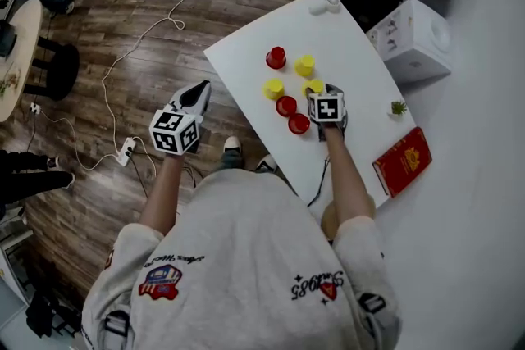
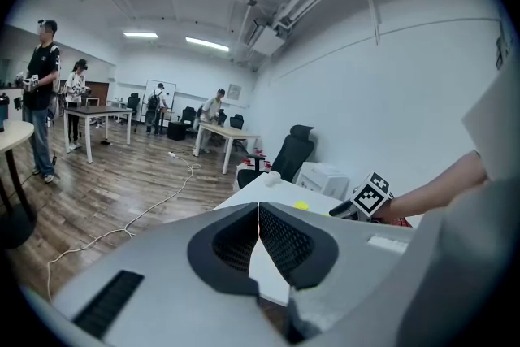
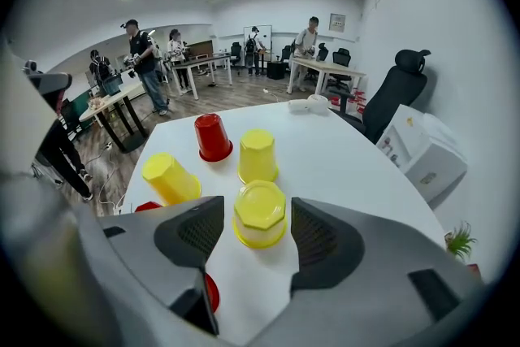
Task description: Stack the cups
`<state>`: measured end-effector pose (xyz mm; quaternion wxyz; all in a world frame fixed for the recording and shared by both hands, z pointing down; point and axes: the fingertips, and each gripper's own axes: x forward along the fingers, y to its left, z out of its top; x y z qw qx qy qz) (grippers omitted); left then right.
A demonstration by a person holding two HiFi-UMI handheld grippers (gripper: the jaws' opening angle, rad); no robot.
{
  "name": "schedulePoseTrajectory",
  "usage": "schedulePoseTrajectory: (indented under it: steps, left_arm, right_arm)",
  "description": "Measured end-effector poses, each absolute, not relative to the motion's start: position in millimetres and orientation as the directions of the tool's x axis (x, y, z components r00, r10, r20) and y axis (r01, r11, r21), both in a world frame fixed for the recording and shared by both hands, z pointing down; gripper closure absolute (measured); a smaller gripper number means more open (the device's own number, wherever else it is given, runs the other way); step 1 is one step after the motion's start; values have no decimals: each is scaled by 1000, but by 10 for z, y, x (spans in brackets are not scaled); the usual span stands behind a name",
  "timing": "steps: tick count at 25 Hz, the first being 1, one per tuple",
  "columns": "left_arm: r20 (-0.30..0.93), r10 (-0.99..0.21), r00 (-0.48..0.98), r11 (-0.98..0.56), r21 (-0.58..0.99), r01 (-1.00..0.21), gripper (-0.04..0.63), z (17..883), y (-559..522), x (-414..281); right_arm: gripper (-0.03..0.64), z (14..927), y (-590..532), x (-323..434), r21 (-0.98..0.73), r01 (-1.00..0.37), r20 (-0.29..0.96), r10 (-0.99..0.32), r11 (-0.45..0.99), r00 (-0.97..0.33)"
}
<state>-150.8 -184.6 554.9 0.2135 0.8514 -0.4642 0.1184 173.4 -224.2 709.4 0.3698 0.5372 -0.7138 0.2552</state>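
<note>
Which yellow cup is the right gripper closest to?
The upside-down yellow cup between the right gripper's open jaws; the other two yellow cups sit farther back.

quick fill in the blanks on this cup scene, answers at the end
Between the open jaws of the right gripper stands a cup coloured ___.
The jaws of the left gripper are ___.
The white table holds ___ red cups.
Answers: yellow; shut; three.
</note>
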Motion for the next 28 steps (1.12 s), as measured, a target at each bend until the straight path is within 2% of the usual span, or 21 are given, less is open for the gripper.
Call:
schedulePoseTrajectory:
  steps: [3, 5, 15, 22, 28]
  left_arm:
    - [404, -747, 528, -464, 251, -849, 589, 5552, -1812, -1573]
    - [406, -753, 519, -455, 249, -855, 589, 5546, -1790, -1623]
    - [396, -758, 517, -455, 246, -856, 589, 5502, -1752, -1663]
    - [382, -745, 547, -484, 255, -837, 589, 5485, -1771, -1544]
    - [378, -734, 564, -500, 262, -826, 589, 5487, -1764, -1461]
  right_arm:
    - [362, 7209, -2231, 1767, 40, -959, 819, -559, 279, -129]
    - [400, 7202, -2248, 1737, 33, -961, 816, -562, 275, -133]
    - [407, 6933, -2239, 1695, 2, -962, 791, -589, 272, -165]
    - [408, 6356, -2209, 1393, -6, -921, 742, -616, 390, -265]
    - [407, 6200, -2054, 995, -27, -868, 750, -564, 495, -345]
